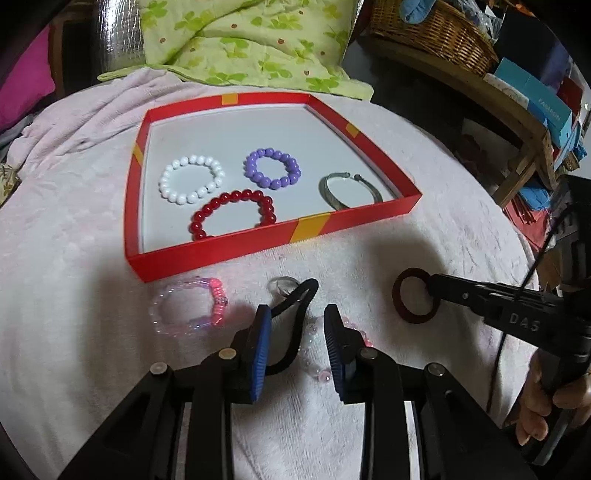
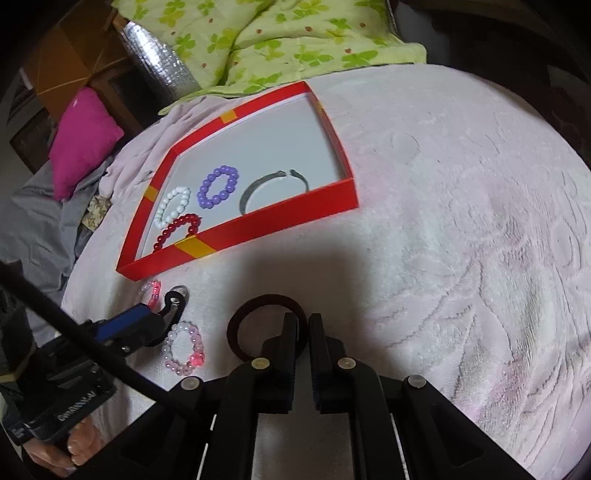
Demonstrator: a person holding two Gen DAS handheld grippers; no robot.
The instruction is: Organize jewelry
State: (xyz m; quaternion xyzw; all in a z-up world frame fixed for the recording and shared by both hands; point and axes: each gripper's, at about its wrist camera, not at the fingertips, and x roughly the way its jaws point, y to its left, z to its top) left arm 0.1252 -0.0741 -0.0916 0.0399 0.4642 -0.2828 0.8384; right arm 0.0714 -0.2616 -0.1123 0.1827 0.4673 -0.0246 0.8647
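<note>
A red tray (image 1: 258, 242) (image 2: 295, 218) on the pale pink blanket holds a white bead bracelet (image 1: 192, 179), a purple one (image 1: 272, 168), a red one (image 1: 232, 214) and a grey metal bangle (image 1: 349, 190). My left gripper (image 1: 295, 325) is open low over the blanket, with a black hair tie (image 1: 295, 295) and a clear ring (image 1: 282, 286) between its blue pads; a pink bead bracelet (image 2: 184, 349) lies under its right finger. A pink-clear bracelet (image 1: 188, 308) lies to its left. My right gripper (image 2: 303, 325) is shut on a dark red bangle (image 1: 415, 297) (image 2: 258, 325) at blanket level.
A green floral quilt (image 1: 240, 40) lies behind the tray. A wicker basket (image 1: 432, 33) and boxes (image 1: 535, 99) stand on a wooden shelf at the right. A magenta cushion (image 2: 83, 140) lies at the far left.
</note>
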